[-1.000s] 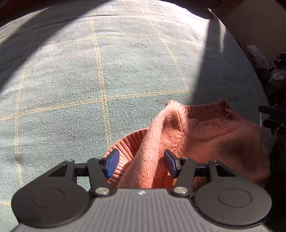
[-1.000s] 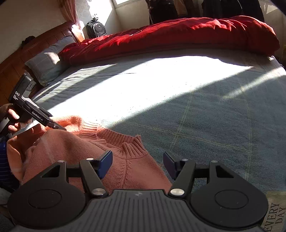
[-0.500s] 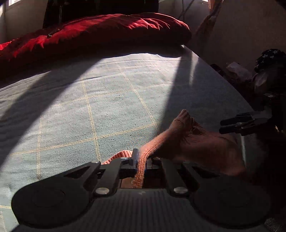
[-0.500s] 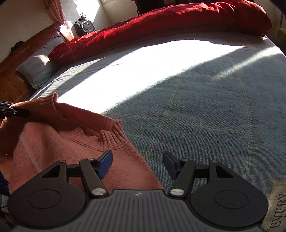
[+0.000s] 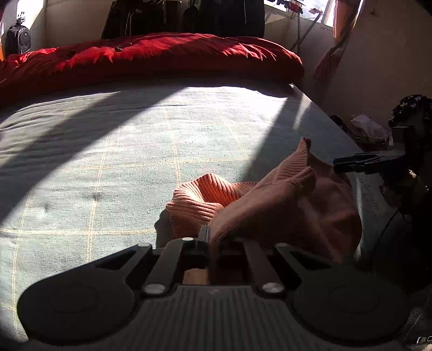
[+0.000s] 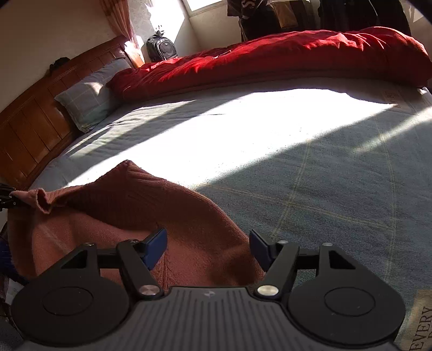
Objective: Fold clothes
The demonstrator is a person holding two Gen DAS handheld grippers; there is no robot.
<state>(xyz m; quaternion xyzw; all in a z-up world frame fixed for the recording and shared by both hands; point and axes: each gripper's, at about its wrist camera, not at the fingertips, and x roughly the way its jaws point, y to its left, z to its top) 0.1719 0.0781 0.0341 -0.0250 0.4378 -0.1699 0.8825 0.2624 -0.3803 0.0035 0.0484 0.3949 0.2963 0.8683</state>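
We see hard sunlight coming from the window (image 6: 201, 4) at the far wall, laying a glaring, nearly washed-out patch across the bedsheet (image 6: 270, 129) in the right wrist view, with long diagonal bands of shadow on either side of it. In the left wrist view the foreground is dim, so the left gripper (image 5: 209, 240) reads almost as a silhouette while the sweater (image 5: 283, 205) is half lit and half in deep shade. Both views bow strongly at the edges and darken to black in the corners, yet we find them sharp, without motion blur.
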